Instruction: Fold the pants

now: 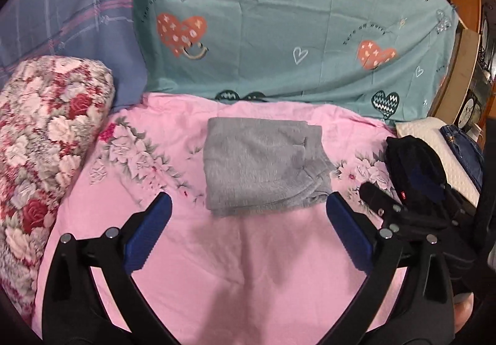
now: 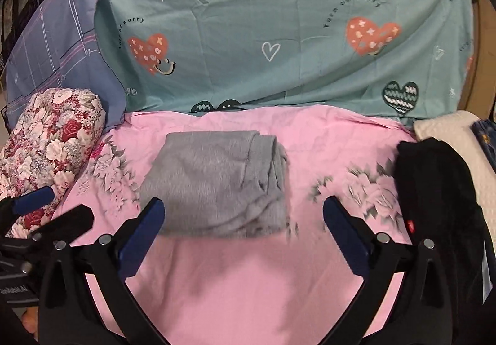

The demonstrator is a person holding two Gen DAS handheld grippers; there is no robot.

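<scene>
Jeans (image 1: 465,149) cut off at frame edge, folded grey pants (image 1: 263,168) a squarish bundle on pink sheet (image 1: 192,252), long axis unclear, left gripper (image 1: 248,233) and right gripper (image 2: 241,236) both spread wide, empty.

The black garment (image 2: 440,205) is running off the right edge of the right wrist view, and the blue denim (image 2: 483,140) behind it is showing only a sliver. The grey pants (image 2: 217,187) are hiding their inner layers. The left claw (image 2: 34,199) is poking in partly cut off. The flower print (image 2: 362,190) is smearing.

Even indoor light, soft shadows on pink sheet (image 1: 192,267); fisheye-bent dark edges; slight motion blur.
</scene>
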